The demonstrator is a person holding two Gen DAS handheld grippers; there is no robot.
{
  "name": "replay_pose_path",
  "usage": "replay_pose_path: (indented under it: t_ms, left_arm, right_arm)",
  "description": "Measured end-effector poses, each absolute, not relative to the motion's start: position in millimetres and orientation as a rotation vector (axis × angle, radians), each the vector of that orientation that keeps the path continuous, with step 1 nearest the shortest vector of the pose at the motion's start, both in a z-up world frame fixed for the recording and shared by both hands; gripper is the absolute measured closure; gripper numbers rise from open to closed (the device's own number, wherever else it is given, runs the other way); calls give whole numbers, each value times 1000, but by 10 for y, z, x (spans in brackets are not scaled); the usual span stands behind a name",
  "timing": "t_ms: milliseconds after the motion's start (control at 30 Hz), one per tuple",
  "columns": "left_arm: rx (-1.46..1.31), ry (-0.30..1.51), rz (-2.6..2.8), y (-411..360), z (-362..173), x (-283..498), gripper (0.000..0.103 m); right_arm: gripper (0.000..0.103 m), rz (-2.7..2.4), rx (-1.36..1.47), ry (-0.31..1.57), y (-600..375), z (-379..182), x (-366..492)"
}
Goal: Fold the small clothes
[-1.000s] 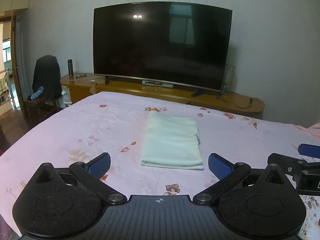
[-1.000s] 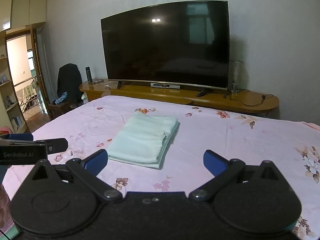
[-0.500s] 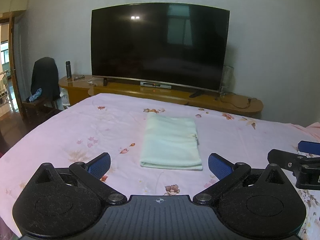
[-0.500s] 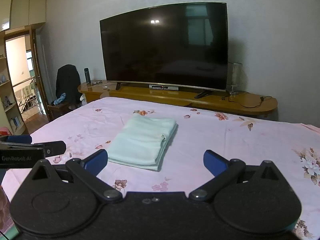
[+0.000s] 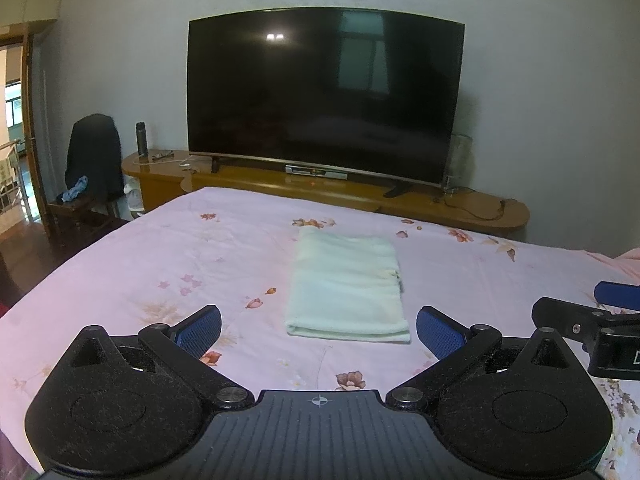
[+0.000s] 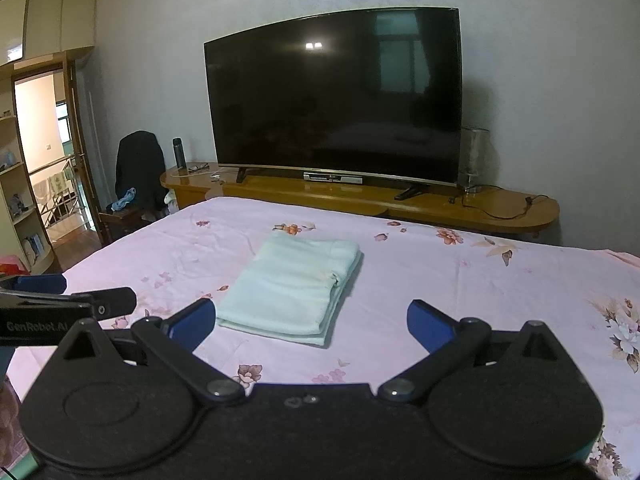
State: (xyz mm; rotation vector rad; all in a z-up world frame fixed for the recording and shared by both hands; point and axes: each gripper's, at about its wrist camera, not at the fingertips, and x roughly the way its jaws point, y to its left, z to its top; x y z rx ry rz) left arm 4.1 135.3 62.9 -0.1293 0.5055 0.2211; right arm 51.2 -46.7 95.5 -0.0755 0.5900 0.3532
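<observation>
Folded pale-green cloth (image 5: 346, 284), frame centre, flat on pink floral bed (image 5: 160, 256); our left claw (image 5: 319, 327) and right claw (image 6: 310, 322) both released, empty.

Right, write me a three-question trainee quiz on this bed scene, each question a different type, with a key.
1. True or false: the left gripper is clamped on the folded cloth.
2. Multiple choice: the folded cloth lies on A) the wooden TV bench, B) the floral bedsheet, C) the chair.
3. Fill in: the right gripper holds ____.

Key:
1. False; it is open and short of the cloth.
2. B.
3. Nothing; it is open and off the cloth.
</observation>
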Motion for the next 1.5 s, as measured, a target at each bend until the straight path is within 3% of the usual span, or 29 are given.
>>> replay_pose_path:
  t_ms: [1500]
  left_arm:
    - [-133, 519, 208, 1364, 589, 71, 0]
  right_arm:
    - [1, 357, -79, 595, -480, 915, 573]
